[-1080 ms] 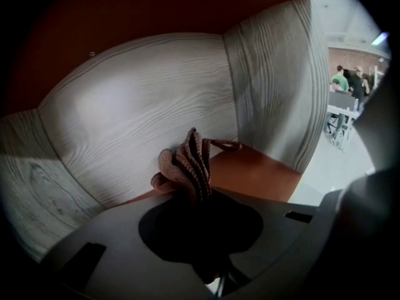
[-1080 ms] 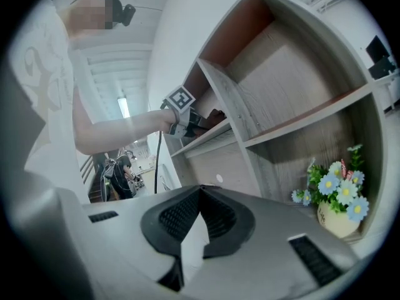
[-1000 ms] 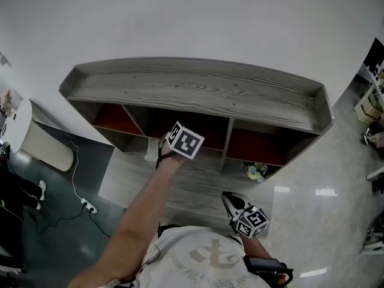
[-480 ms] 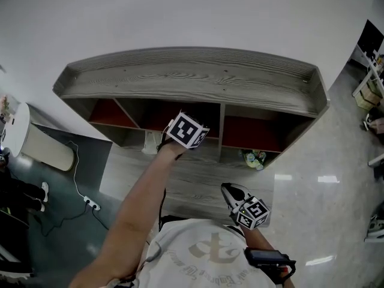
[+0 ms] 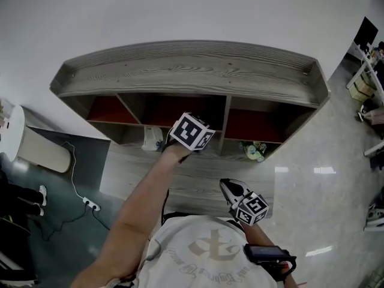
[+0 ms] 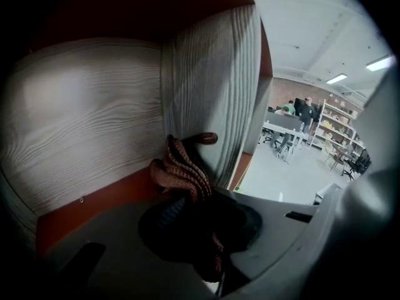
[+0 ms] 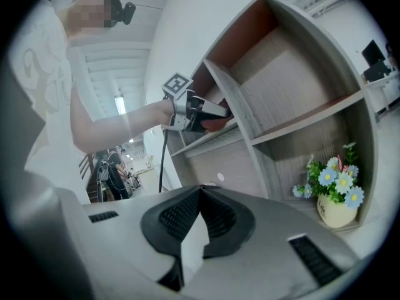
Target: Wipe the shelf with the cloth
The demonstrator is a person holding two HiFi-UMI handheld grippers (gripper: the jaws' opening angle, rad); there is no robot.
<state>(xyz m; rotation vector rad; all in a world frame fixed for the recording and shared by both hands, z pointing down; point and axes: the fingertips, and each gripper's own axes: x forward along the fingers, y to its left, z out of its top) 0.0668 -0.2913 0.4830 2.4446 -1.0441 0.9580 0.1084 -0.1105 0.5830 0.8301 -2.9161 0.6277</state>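
Note:
The grey wooden shelf (image 5: pixel 192 71) has red-backed compartments. My left gripper (image 5: pixel 191 131) reaches into the middle upper compartment, and its tips are hidden there in the head view. In the left gripper view it (image 6: pixel 194 199) is shut on a bunched red-brown cloth (image 6: pixel 181 167), which presses into the corner where the wood-grain board meets the upright divider (image 6: pixel 215 86). The right gripper view shows that gripper (image 7: pixel 201 115) and the cloth (image 7: pixel 217 125) on the shelf board. My right gripper (image 5: pixel 228 188) hangs back near my body, jaws (image 7: pixel 200 192) shut on nothing.
A pot of blue and white flowers (image 5: pixel 255 152) (image 7: pixel 337 192) stands in the lower right compartment. A white object (image 5: pixel 152 138) sits in the lower left one. A white appliance (image 5: pixel 27 137) and a cable with a power strip (image 5: pixel 88 204) lie on the floor at left.
My left gripper has shifted a little to the right along the middle compartment with the cloth in it. The right gripper has hardly moved.

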